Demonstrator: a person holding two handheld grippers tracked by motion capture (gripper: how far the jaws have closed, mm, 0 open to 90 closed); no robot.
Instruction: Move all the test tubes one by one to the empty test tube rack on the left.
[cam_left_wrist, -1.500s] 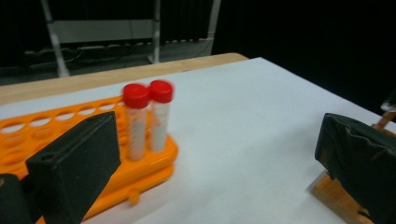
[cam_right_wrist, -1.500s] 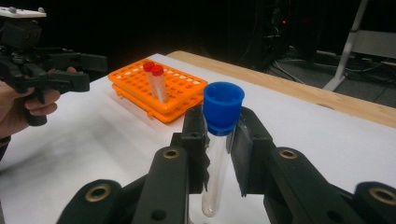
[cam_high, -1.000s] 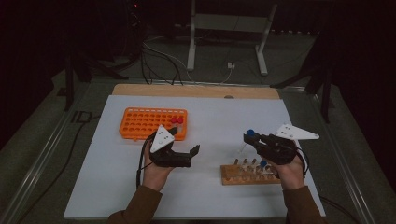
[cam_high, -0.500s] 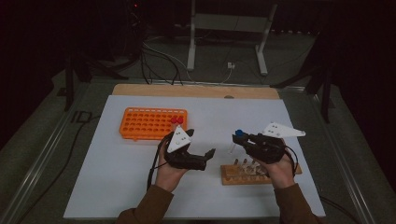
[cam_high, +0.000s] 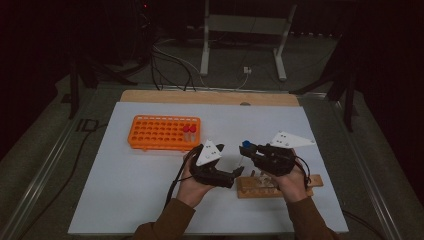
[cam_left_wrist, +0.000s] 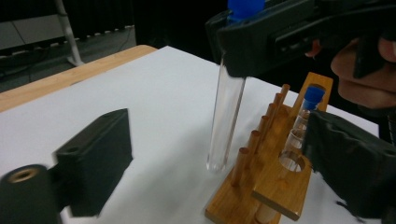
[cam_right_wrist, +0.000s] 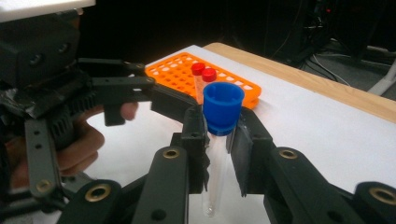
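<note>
My right gripper (cam_high: 248, 149) clamps a clear blue-capped test tube (cam_left_wrist: 227, 114) upright above the wooden rack (cam_high: 250, 189) near the desk's front edge. My left gripper (cam_high: 233, 176), jaws wide but just narrowing, flanks its lower end, nearest to take it.

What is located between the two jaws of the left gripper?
In the left gripper view, the blue-capped test tube, held upright by the right gripper, hangs between the left gripper jaws, untouched, beside the wooden rack.

Clear blue-capped tube (cam_right_wrist: 219, 140) upright above wooden rack (cam_left_wrist: 275, 163)
</note>
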